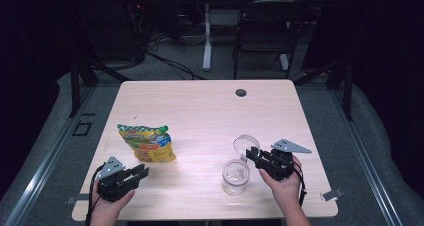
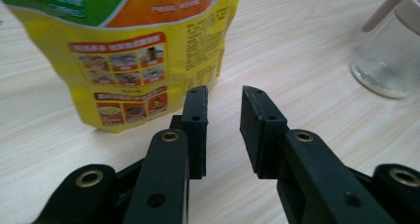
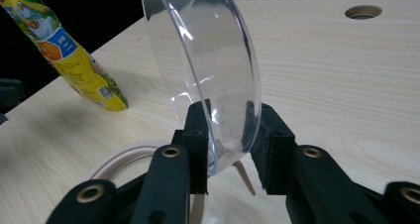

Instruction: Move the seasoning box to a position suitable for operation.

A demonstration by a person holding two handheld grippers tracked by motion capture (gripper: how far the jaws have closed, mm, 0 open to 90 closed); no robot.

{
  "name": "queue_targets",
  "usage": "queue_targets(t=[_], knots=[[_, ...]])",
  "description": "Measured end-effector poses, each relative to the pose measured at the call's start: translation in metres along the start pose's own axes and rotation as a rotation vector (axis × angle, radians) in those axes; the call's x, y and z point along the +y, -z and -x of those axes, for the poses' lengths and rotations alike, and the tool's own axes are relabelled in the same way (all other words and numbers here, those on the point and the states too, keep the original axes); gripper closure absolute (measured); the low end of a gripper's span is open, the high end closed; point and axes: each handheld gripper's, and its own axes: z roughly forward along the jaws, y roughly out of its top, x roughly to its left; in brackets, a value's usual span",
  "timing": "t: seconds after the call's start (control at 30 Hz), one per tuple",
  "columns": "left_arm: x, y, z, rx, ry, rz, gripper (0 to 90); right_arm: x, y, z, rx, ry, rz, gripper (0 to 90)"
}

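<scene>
A yellow snack bag (image 1: 147, 143) (image 2: 138, 50) (image 3: 69, 55) lies flat on the left half of the wooden table (image 1: 200, 106). My left gripper (image 1: 142, 172) (image 2: 223, 100) rests just in front of the bag's near edge, open, with nothing between its jaws. A clear glass jar (image 1: 235, 176) (image 2: 391, 55) stands uncapped toward the front right; its pale rim (image 3: 124, 157) sits below my right gripper. My right gripper (image 1: 251, 153) (image 3: 230, 130) is shut on a clear round lid (image 1: 246, 144) (image 3: 203, 60), held on edge and tilted just behind the jar.
A cable hole (image 1: 241, 92) (image 3: 363, 12) sits near the table's far edge. A dark chair (image 1: 265, 31) and a white table leg (image 1: 207, 36) stand on the floor beyond. Bare wood lies between the bag and the jar.
</scene>
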Motion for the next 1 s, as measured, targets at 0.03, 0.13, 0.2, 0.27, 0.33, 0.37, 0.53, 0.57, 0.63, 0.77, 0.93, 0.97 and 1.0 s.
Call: queue_targets(t=[0.03, 0.13, 0.2, 0.27, 0.33, 0.37, 0.53, 0.57, 0.63, 0.77, 0.93, 0.97, 1.0], knots=[[0.0, 0.0, -0.001, 0.003, 0.002, 0.006, 72.4, 0.0, 0.001, -0.001, 0.002, 0.001, 0.002, 68.4], [-0.001, 0.001, -0.005, 0.015, 0.007, 0.001, 71.8, -0.002, 0.005, -0.001, 0.007, 0.007, -0.003, 67.6], [-0.001, 0.0, -0.007, 0.018, 0.011, 0.002, 71.2, -0.003, 0.008, -0.001, 0.012, 0.002, 0.002, 66.3], [-0.001, 0.0, -0.007, 0.022, 0.013, 0.003, 70.9, -0.004, 0.009, -0.001, 0.011, 0.005, 0.0, 65.1], [-0.001, 0.0, -0.008, 0.03, 0.007, 0.0, 69.4, -0.005, 0.011, -0.002, 0.003, 0.012, 0.002, 63.4], [-0.001, 0.0, -0.009, 0.031, 0.007, -0.001, 69.4, -0.006, 0.012, -0.001, 0.005, 0.019, -0.003, 62.5], [0.0, -0.001, -0.013, 0.023, 0.016, 0.003, 63.9, -0.008, 0.017, 0.004, 0.008, 0.035, -0.001, 58.5], [0.0, -0.001, -0.014, 0.025, 0.017, 0.001, 61.7, -0.008, 0.02, 0.005, 0.006, 0.032, 0.01, 58.0], [0.0, -0.002, -0.017, 0.023, 0.025, -0.001, 59.6, -0.009, 0.022, 0.006, 0.002, 0.037, 0.019, 56.8], [0.001, -0.001, -0.023, 0.027, 0.033, -0.001, 54.9, -0.01, 0.025, 0.007, -0.004, 0.049, 0.031, 55.8], [0.004, 0.004, -0.034, 0.024, 0.046, 0.026, 51.3, -0.013, 0.026, 0.007, -0.006, 0.04, 0.009, 54.6], [0.005, 0.005, -0.037, 0.029, 0.047, 0.022, 50.2, -0.014, 0.025, 0.008, -0.001, 0.033, 0.008, 54.6], [0.005, 0.005, -0.04, 0.036, 0.052, 0.034, 50.0, -0.015, 0.026, 0.008, -0.003, 0.034, -0.003, 54.6]])
